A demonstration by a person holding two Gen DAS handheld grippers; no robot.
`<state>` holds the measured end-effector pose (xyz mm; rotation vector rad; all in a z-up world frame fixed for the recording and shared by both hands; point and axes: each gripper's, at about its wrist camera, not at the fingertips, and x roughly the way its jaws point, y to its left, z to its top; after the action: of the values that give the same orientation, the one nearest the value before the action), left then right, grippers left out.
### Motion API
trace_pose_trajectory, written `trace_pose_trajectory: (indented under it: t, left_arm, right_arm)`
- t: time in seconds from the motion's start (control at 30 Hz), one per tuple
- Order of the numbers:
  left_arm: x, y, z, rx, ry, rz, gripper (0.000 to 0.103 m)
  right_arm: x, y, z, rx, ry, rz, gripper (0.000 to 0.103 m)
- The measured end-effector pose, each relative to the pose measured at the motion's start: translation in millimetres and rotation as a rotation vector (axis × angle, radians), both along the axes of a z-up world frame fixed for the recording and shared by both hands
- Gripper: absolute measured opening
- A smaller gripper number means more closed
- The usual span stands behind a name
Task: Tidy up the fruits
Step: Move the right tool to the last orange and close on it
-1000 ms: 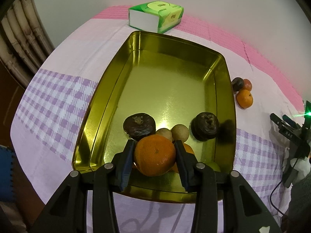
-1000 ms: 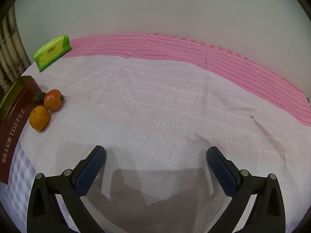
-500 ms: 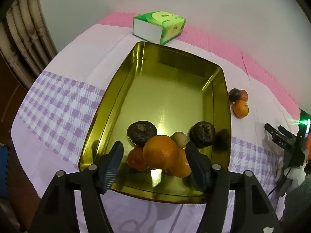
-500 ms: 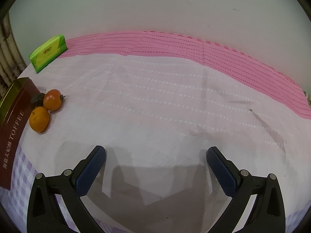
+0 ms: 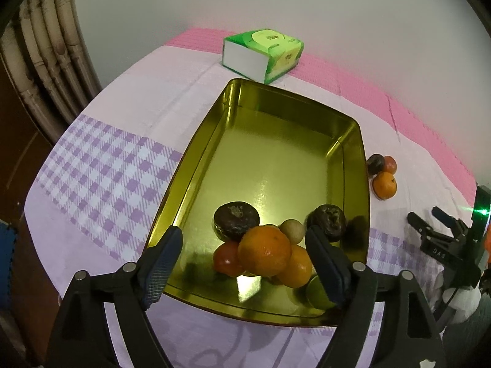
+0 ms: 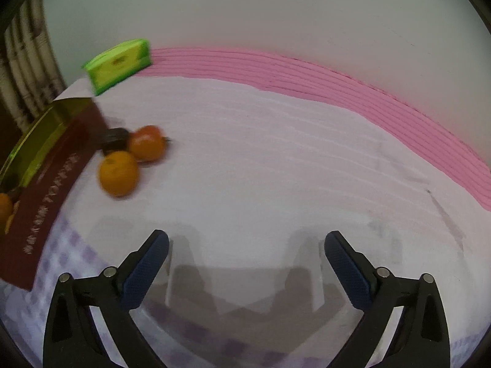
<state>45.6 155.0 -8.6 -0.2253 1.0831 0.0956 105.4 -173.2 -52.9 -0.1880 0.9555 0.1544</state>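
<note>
Left gripper jaws spread wide, empty, above near end of gold tin. Orange sits atop fruit pile inside, two dark fruits behind. Three fruits on cloth right of tin; tissue box beyond.

The left tool is spread wide, its two blue-padded fingers well apart and gripping nothing, tilted downward. The right tool is spread just as wide and grips nothing, its fingers pointing forward and slightly down.
</note>
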Motion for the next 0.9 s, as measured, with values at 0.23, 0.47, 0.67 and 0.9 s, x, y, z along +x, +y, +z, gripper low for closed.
trace_pose_trajectory:
  t: [0.23,0.47,0.67,0.9]
  left_arm:
    - [-1,5,4,0.002,-0.018,0.025,0.081]
    - [-2,10,9,0.010,-0.042,0.057,0.082]
    - [-3,11,9,0.007,-0.042,0.064,0.086]
    - [-2,12,10,0.013,-0.040,0.073,0.091]
  right_arm:
    - [-3,35,6,0.027,0.017,0.070,0.081]
    - [4,57,2,0.054,0.050,0.102,0.064]
    - [13,76,2,0.063,0.048,0.125,0.061]
    - [24,87,-1,0.068,0.051,0.119,0.050]
